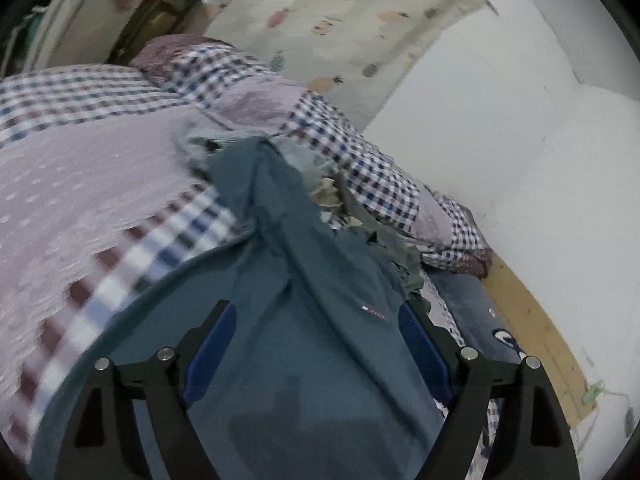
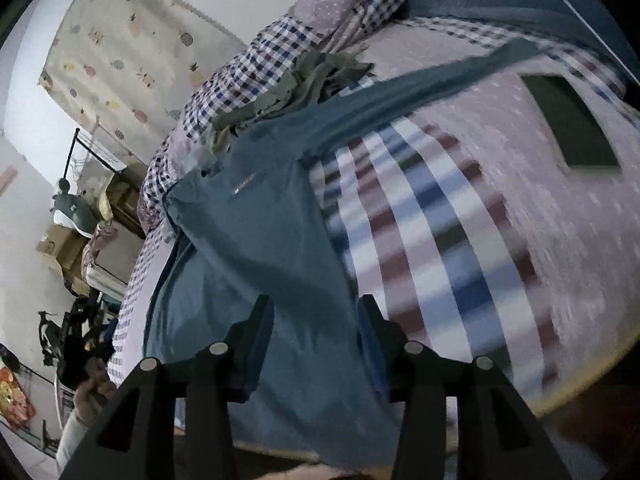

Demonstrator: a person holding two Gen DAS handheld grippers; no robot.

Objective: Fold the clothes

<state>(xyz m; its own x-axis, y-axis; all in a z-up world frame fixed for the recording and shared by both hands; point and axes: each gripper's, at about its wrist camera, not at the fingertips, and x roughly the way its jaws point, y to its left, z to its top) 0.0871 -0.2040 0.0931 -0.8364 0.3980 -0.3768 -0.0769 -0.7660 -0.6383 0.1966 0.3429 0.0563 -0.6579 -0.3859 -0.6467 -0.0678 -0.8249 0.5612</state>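
A teal-blue T-shirt point(image 1: 304, 320) lies spread on the bed, its small chest logo point(image 1: 374, 312) facing up. My left gripper point(image 1: 316, 320) hovers over the shirt's body with its jaws wide open and nothing pinched between the blue pads point(image 1: 420, 344). In the right wrist view the same shirt point(image 2: 256, 232) runs from the collar end down under my right gripper point(image 2: 316, 312). Its fingers stand partly apart with flat cloth showing between them; I see no pinched fold. One sleeve point(image 2: 420, 80) stretches away to the upper right.
The bed carries a pink dotted and checked quilt point(image 1: 80, 184). A heap of grey-green clothes point(image 2: 304, 84) lies beside the shirt's collar. A dark flat rectangle point(image 2: 568, 128) rests on the quilt. A white wall point(image 1: 500, 120) borders the bed. A hand point(image 2: 90, 396) and room clutter show at lower left.
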